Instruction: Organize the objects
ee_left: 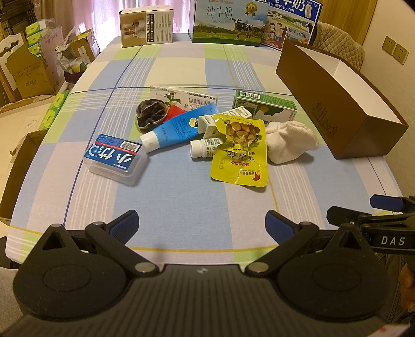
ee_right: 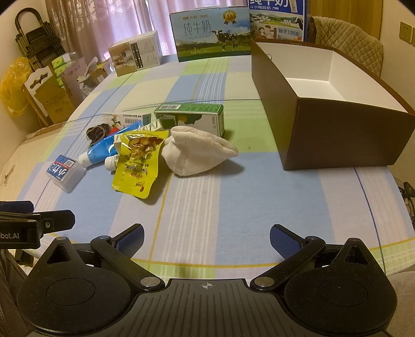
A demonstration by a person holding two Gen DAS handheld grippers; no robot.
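Left gripper (ee_left: 201, 223): fingers spread wide, nothing between them, above the near bench edge. Right gripper (ee_right: 206, 237): fingers likewise wide and empty.

Bench (ee_left: 181, 202): covered by a checked cloth of blue, green and cream.

Loose items, clustered mid-bench: clear plastic case (ee_left: 115, 159) with blue label; blue tube (ee_left: 179, 127); small white bottle (ee_left: 205, 147); yellow snack pouch (ee_left: 240, 150); white cloth bundle (ee_left: 290, 141); green carton (ee_left: 267, 106); dark mesh ball (ee_left: 151, 112).

Brown box (ee_right: 337, 134): open top, white lining, right of the cluster, well apart; visible interior holds nothing.

Far edge: milk cartons (ee_left: 230, 20), pink curtain (ee_right: 109, 20) behind.
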